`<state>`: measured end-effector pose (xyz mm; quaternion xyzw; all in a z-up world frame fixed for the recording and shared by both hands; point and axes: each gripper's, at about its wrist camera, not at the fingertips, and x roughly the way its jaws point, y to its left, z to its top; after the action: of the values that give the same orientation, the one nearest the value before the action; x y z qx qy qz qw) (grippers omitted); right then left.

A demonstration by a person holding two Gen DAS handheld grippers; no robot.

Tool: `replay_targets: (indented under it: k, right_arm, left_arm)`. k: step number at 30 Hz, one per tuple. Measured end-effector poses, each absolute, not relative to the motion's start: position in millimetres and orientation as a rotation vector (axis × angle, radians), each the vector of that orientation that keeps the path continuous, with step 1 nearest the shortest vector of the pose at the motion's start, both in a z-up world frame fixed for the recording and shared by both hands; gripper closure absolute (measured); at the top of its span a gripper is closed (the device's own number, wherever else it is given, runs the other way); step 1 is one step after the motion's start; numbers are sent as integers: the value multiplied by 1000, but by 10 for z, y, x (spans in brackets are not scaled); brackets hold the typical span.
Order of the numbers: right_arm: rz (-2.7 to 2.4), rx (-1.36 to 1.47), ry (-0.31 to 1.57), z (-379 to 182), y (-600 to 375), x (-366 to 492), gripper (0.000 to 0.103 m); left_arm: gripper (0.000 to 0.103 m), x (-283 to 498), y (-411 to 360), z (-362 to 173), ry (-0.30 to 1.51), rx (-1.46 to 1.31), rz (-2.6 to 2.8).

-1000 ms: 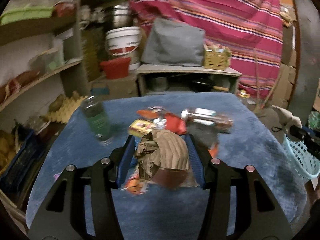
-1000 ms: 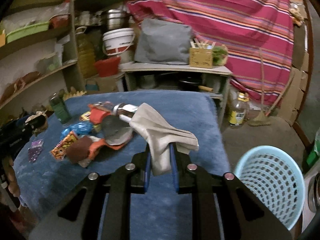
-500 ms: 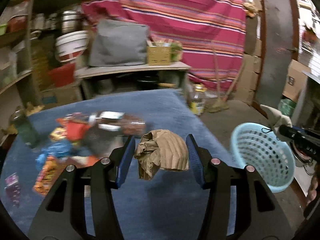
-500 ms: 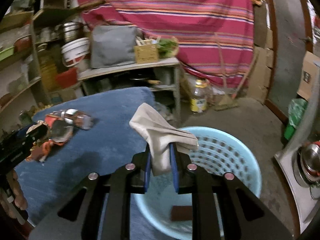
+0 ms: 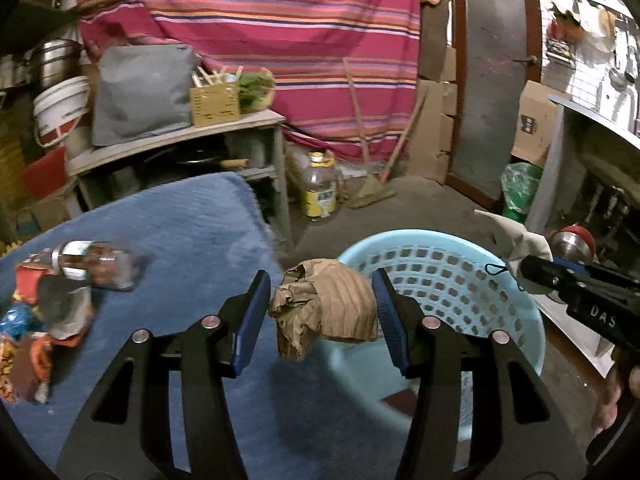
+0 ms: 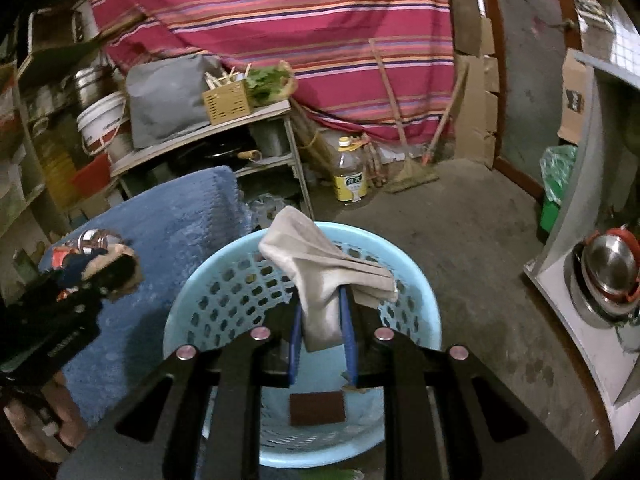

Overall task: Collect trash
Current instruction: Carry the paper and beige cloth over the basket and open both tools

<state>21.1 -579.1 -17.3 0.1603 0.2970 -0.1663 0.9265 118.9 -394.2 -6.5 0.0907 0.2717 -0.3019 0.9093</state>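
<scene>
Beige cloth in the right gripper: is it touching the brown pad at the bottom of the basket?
Apart. The right wrist view shows the beige cloth clamped in the right gripper, hanging well above the brown pad inside the basket.

My left gripper (image 5: 322, 312) has blue pads around tan, ribbed crumpled paper (image 5: 326, 308). My right gripper (image 6: 322, 340) has blue pads on a beige cloth (image 6: 320, 276). Pale blue perforated basket (image 6: 416, 300); dark blue table cover (image 5: 192, 232); magenta striped curtain (image 5: 280, 40).
</scene>
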Motion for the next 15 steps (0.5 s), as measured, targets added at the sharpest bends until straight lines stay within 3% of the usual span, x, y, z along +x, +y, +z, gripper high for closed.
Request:
replay_targets:
  k: [9,15]
  right_arm:
    - [-329,351,620,-266,-5851,239,85]
    - [-333,360,633,-314,-5881,265,85]
  left_arm:
    - [46,1247,-4279,-41,575,190,-669]
    - [25,1283,-4148,6,571,165,-647]
